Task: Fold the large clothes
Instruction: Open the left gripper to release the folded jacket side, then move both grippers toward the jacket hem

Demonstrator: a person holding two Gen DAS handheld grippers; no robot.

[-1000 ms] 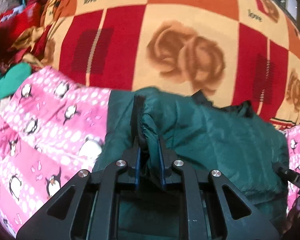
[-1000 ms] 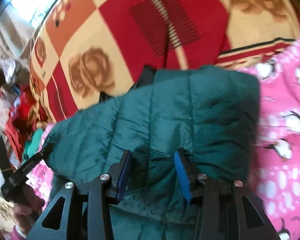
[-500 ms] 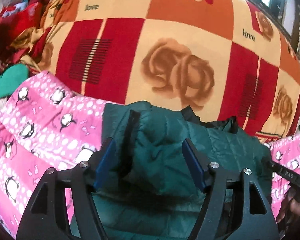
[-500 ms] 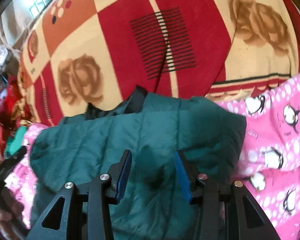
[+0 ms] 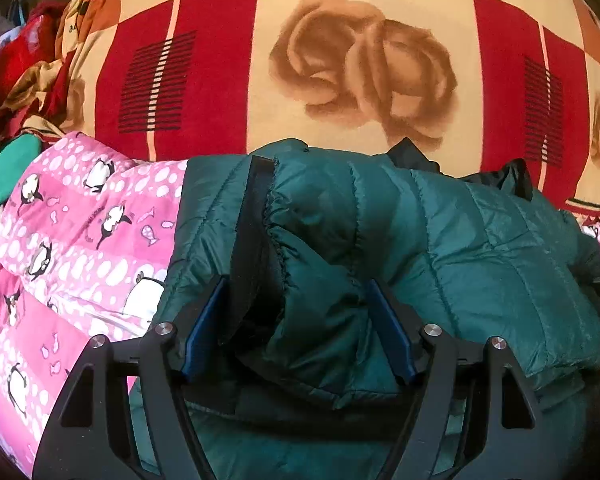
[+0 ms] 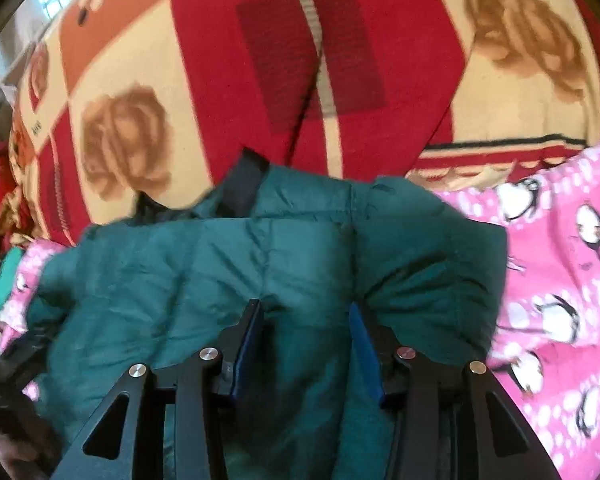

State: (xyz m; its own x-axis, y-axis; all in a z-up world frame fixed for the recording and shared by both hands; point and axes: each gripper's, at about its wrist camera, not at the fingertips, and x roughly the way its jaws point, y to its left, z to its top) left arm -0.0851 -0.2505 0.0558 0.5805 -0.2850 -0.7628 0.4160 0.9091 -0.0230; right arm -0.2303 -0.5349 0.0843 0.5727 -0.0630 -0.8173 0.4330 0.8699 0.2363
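Observation:
A dark green quilted puffer jacket [image 5: 440,248] lies folded over on the bed, with a black lining strip [image 5: 252,216] along its left edge. My left gripper [image 5: 298,304] is open, its jaws spread wide around a bunched fold of the jacket near that edge. In the right wrist view the same jacket [image 6: 204,264] fills the middle. My right gripper [image 6: 306,320] is open, its blue pads either side of the jacket fabric without pinching it.
A pink penguin-print blanket [image 5: 72,248] lies under the jacket and also shows in the right wrist view [image 6: 560,288]. A red, cream and orange rose-patterned blanket [image 5: 360,60] covers the bed behind. A heap of red and green clothes [image 5: 8,92] sits far left.
My left gripper opened and let go of the jacket fold it was pinching. Both grippers moved closer over the jacket. The right gripper stayed open.

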